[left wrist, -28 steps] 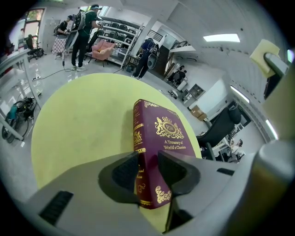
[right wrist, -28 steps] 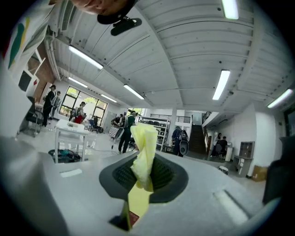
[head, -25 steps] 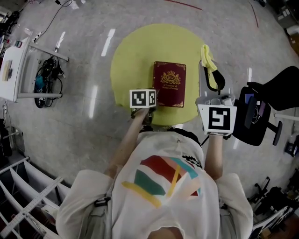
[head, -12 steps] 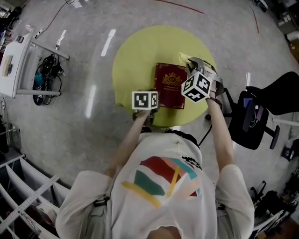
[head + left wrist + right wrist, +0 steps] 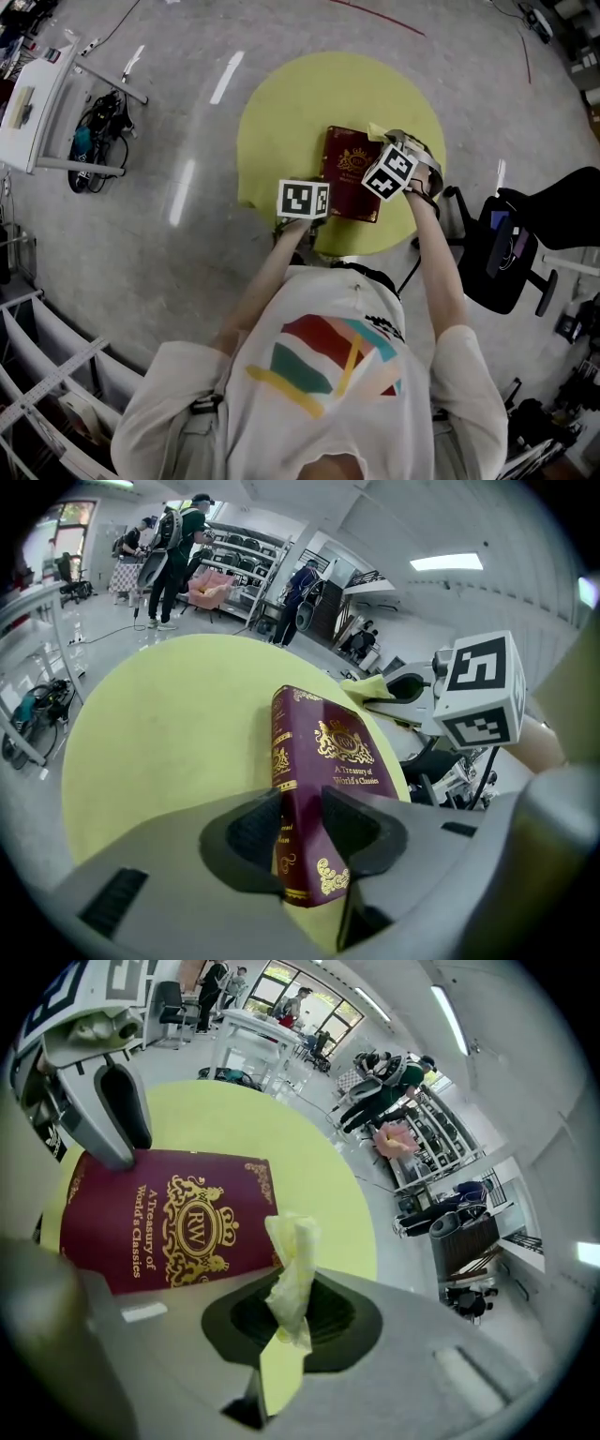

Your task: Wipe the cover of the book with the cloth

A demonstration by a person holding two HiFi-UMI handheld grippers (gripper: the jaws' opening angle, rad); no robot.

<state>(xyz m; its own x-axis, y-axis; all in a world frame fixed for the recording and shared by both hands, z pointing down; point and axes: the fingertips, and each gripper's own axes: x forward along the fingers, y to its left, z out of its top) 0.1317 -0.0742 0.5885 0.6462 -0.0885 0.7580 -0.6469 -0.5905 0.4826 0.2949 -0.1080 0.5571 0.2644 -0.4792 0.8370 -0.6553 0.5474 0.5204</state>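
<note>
My left fingers point(image 5: 253, 832) clamp only the book point(image 5: 328, 761) corner, my right fingers point(image 5: 337, 1321) pinch little cloth point(image 5: 292, 1269); hard wiping could free either.

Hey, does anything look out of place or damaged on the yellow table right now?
Nothing stands out. The book lies cover-up and looks intact on the yellow table, with its near corner pinched by the left gripper. The right gripper holds the yellow cloth, bunched, by the book's edge. Nothing is spilled.

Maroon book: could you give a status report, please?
Left tool shut on maroon hardcover book. Right tool shut on yellow cloth, over book's corner. No obstruction seen.
</note>
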